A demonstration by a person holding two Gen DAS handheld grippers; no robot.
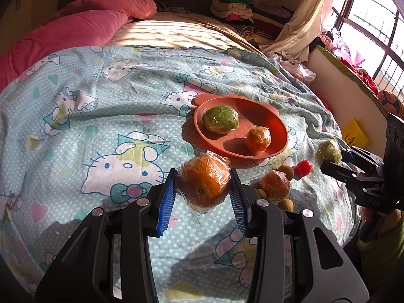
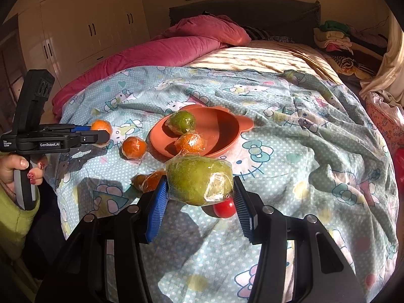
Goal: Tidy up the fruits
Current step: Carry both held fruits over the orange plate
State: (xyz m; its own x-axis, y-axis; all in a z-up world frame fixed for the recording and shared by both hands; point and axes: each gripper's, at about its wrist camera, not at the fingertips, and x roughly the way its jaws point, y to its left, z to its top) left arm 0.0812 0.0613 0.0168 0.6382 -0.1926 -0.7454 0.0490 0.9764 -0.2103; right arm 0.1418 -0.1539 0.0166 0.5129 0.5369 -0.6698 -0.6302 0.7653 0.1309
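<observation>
My left gripper (image 1: 203, 175) is shut on a plastic-wrapped orange (image 1: 204, 186), held above the bedsheet. My right gripper (image 2: 200, 180) is shut on a wrapped green fruit (image 2: 199, 181), also lifted. An orange-red plate (image 1: 265, 118) lies just beyond, holding a green fruit (image 1: 220, 119) and a small orange (image 1: 258, 139). Another wrapped orange (image 1: 274, 184), a red cherry tomato (image 1: 303, 168) and small brown fruits (image 1: 285, 171) lie on the sheet in front of the plate. In the right wrist view the plate (image 2: 219, 128) is straight ahead and the tomato (image 2: 223, 207) lies under the held fruit.
All of this sits on a cartoon-cat bedsheet (image 1: 101, 126) covering a bed. A pink duvet (image 1: 75, 30) is piled at the far left, and folded clothes (image 1: 232, 7) at the far right. A person's hand (image 2: 22, 166) grips the left tool's handle. A window (image 1: 373, 25) stands at the right.
</observation>
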